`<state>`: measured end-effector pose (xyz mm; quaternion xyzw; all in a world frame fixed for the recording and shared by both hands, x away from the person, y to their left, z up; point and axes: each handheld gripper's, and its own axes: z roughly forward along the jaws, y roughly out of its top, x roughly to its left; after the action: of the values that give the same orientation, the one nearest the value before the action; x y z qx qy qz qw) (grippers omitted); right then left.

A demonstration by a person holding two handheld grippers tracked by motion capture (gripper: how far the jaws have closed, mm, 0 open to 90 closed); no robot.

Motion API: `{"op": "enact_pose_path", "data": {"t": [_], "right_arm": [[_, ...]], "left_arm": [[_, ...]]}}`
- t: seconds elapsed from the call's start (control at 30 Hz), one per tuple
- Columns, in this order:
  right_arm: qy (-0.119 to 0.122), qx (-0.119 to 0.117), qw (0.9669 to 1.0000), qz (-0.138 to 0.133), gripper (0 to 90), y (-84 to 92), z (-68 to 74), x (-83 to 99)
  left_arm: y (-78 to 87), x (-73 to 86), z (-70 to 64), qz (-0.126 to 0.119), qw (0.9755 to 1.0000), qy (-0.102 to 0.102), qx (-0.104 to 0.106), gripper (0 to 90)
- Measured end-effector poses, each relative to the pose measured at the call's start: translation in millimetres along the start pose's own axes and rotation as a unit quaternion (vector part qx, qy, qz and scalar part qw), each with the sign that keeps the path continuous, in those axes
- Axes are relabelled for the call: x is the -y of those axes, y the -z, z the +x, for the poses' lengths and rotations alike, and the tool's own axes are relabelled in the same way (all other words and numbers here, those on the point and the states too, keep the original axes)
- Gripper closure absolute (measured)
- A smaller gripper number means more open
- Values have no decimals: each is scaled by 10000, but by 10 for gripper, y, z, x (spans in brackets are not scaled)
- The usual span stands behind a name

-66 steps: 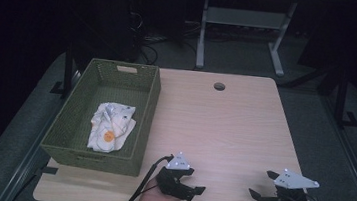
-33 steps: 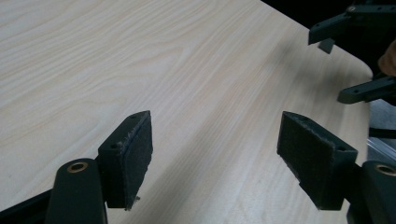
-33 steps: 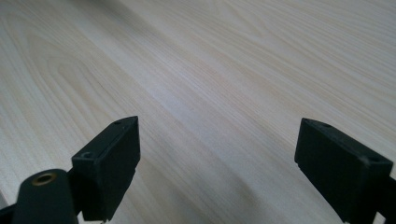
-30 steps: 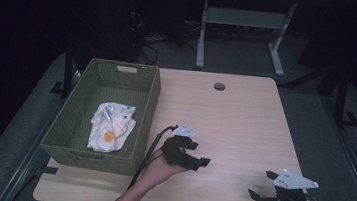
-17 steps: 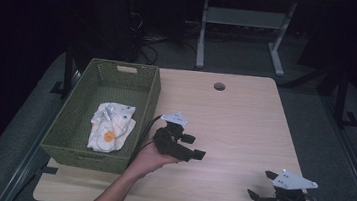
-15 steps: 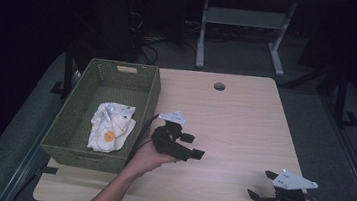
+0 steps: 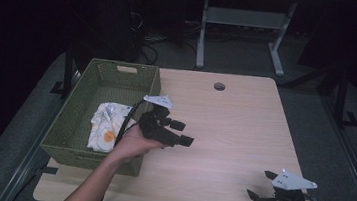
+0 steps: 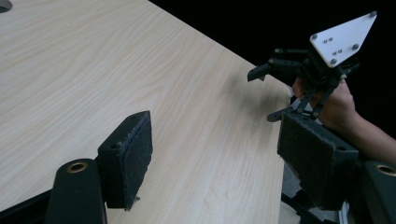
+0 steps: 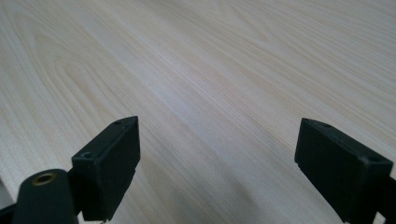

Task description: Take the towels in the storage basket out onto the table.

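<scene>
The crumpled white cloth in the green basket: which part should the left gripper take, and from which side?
Probably from straight above: the basket walls block any side approach. The white cloth lies bunched on the basket floor, nearer the front, so a raised fold near its middle looks the easiest pinch. The left gripper is over the table beside the basket, jaws open and pointing away from it, so it would need to turn back first.

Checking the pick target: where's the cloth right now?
High view: the cloth lies in the green basket at the table's left, toward its near end, just left of the left gripper.
</scene>
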<state>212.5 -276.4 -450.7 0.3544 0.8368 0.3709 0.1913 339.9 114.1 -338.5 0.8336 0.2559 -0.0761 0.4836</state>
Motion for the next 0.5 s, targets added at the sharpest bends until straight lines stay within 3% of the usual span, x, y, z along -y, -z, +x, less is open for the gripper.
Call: {"op": "enact_pose_path", "data": {"t": [0.2, 0.33, 0.5], "right_arm": [[-2, 6, 10000, 18, 139, -9, 4, -3], [22, -5, 10000, 18, 139, -1, 1, -1], [-14, 10, 10000, 19, 139, 1, -2, 3]], "left_arm": [[184, -53, 37, -17, 10000, 16, 94, 266], [299, -60, 103, 110, 9999, -1, 50, 266], [460, -32, 200, 99, 9998, 119, 149, 266]]}}
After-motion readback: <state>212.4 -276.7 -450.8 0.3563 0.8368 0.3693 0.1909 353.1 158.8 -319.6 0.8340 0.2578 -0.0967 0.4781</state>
